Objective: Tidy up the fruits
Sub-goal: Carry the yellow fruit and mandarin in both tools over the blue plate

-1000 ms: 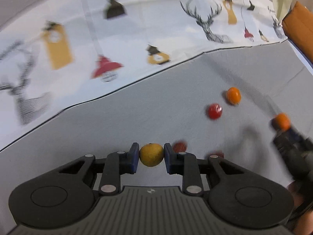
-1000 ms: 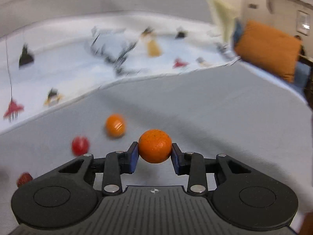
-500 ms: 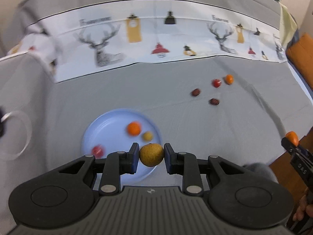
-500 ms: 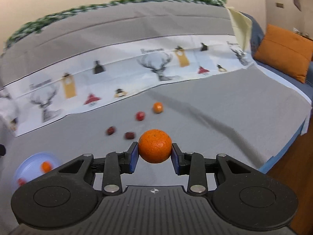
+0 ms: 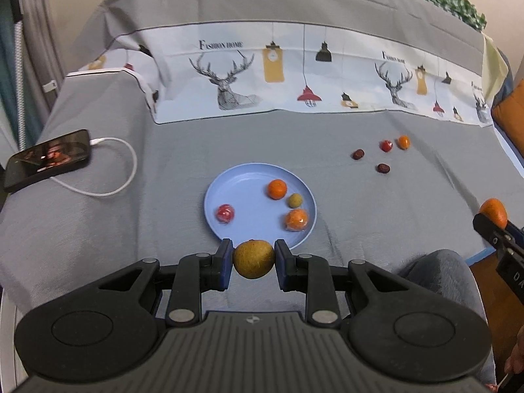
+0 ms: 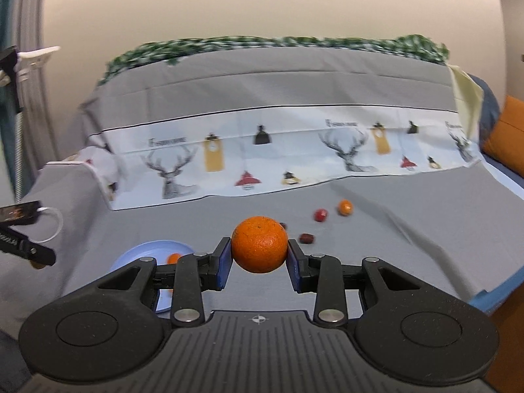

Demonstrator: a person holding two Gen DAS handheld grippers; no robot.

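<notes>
Left claw (image 5: 253, 259) clamps yellow fruit (image 5: 253, 258) | right claw (image 6: 259, 254) clamps orange (image 6: 259, 244), hiding plate (image 6: 137, 255)

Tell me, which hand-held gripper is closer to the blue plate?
Left. The left hand-held gripper hangs at the blue plate's near rim; the right hand-held gripper is far off to the plate's right.

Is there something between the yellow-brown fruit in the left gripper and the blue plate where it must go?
Nothing visible blocks it. The left gripper holds the yellow-brown fruit just before the near rim of the blue plate, with only grey cloth between. Four fruits already lie on the plate, but its middle is free.
</notes>
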